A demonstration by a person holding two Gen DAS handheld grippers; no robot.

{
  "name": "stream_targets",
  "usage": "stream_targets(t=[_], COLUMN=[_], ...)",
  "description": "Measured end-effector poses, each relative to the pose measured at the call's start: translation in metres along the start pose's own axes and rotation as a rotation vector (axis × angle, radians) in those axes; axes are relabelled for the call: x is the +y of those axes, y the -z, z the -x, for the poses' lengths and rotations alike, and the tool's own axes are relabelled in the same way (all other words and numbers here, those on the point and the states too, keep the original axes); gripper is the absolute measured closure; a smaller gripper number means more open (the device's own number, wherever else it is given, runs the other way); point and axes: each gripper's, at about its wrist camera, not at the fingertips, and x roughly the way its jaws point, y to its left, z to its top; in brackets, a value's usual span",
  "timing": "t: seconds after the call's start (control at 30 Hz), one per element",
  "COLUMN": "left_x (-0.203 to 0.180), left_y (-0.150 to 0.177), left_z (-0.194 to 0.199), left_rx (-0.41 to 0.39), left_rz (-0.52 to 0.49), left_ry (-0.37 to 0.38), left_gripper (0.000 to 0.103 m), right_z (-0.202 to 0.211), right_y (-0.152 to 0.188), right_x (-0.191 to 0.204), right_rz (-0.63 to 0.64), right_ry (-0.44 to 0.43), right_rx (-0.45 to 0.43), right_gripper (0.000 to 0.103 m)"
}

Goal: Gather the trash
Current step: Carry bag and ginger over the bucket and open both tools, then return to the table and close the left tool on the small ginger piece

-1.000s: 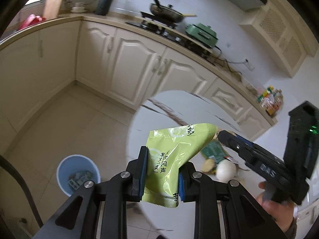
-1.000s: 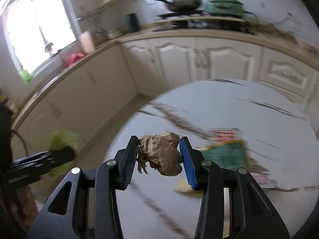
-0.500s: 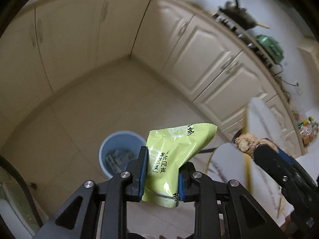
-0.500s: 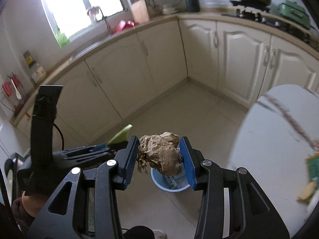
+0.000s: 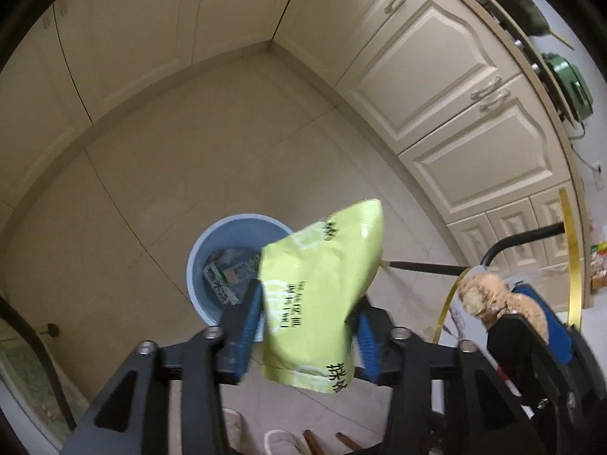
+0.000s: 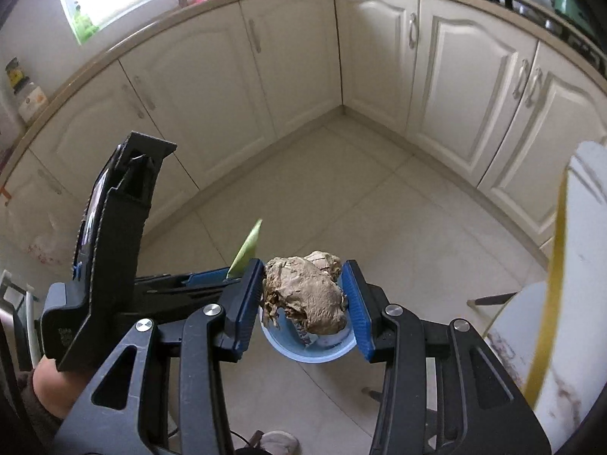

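Left claw (image 5: 307, 326) spread wide, green snack packet (image 5: 318, 303) loose between its pads, apparently released above the blue bin (image 5: 212, 250) on the floor. Right claw (image 6: 305, 303) clamped on a crumpled brown wad (image 6: 307, 299), poised over the bin. Step: disposal. Next: open right claw over the bin mouth.

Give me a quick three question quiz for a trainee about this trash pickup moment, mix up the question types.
1. True or false: the left gripper is spread wide around the green packet.
2. What does the right gripper hold? A) brown paper wad B) bottle C) spoon
3. Fill in: the blue bin stands on the ____.

Key: 1 true, the fingers are apart and the packet looks loose. 2 A, the brown paper wad. 3 floor.
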Motion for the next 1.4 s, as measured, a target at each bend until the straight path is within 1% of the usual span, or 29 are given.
stream_targets(t=[0.03,0.13,0.17,0.2,0.27,0.4,0.43,0.47,0.53,0.63,0.73,0.8,0.9,0.97,1.0,1.03,1.07,1.13,1.23,1.33,1.4], left_x=[0.004,0.014,0.017,0.022,0.024,0.027,0.026,0.023,0.018,0.016,0.014,0.012,0.008,0.006,0.006,0.006,0.005,0.005,-0.005,-0.022,-0.04], left_y=[0.0,-0.006,-0.007,-0.016,-0.019,-0.03,-0.033,-0.036,-0.039,-0.035,-0.03,-0.024,-0.013,-0.007,-0.004,-0.002,0.0,0.006,0.02,0.039,0.056], left_z=[0.0,-0.002,-0.002,-0.007,-0.011,-0.013,-0.012,-0.012,-0.013,-0.023,-0.019,-0.006,0.009,0.017,0.02,0.026,0.031,0.043,0.073,0.118,0.154], left_rx=[0.0,0.011,0.022,0.035,0.06,0.064,0.057,0.055,0.043,0.055,0.015,-0.016,-0.066,-0.077,-0.082,-0.095,-0.102,-0.115,-0.175,-0.264,-0.338], left_rz=[0.022,0.044,0.055,0.061,0.067,0.069,0.074,0.077,0.077,0.061,0.065,0.062,0.048,0.037,0.037,0.036,0.041,0.052,0.045,0.021,-0.014], left_ry=[0.004,0.031,0.03,0.036,0.051,0.03,0.03,0.03,0.005,0.002,-0.026,-0.039,-0.099,-0.131,-0.14,-0.148,-0.15,-0.124,-0.132,-0.113,-0.092], left_gripper=[0.053,0.052,0.049,0.048,0.048,0.048,0.046,0.041,0.036,0.035,0.035,0.035,0.035,0.035,0.035,0.035,0.035,0.035,0.035,0.035,0.035], right_z=[-0.005,-0.021,-0.027,-0.03,-0.036,-0.045,-0.047,-0.05,-0.055,-0.058,-0.063,-0.07,-0.088,-0.098,-0.102,-0.103,-0.101,-0.088,-0.063,-0.022,0.012], right_y=[0.001,0.002,0.001,0.002,0.003,0.003,0.003,0.003,0.004,0.006,0.009,0.01,0.012,0.013,0.014,0.015,0.015,0.015,0.011,0.005,0.003], right_x=[0.0,-0.001,0.0,-0.001,-0.004,-0.011,-0.013,-0.015,-0.017,-0.018,-0.018,-0.016,-0.009,-0.005,-0.004,-0.004,-0.004,-0.004,-0.002,0.003,0.003], right_rz=[0.0,-0.003,-0.006,-0.012,-0.025,-0.046,-0.053,-0.062,-0.074,-0.081,-0.087,-0.085,-0.093,-0.1,-0.104,-0.109,-0.116,-0.12,-0.11,-0.076,-0.069], right_ry=[0.008,0.015,0.016,0.015,0.022,0.024,0.027,0.027,0.033,0.048,0.032,0.013,-0.077,-0.092,-0.086,-0.074,-0.071,-0.081,-0.071,-0.042,-0.043], right_rx=[0.006,0.031,0.037,0.037,0.041,0.059,0.065,0.069,0.079,0.086,0.102,0.119,0.154,0.167,0.17,0.173,0.162,0.117,0.073,-0.004,-0.067], right_gripper=[0.063,0.062,0.063,0.062,0.062,0.062,0.062,0.062,0.062,0.062,0.062,0.062,0.062,0.061,0.058,0.043,0.029,0.027,0.026,0.02,0.02])
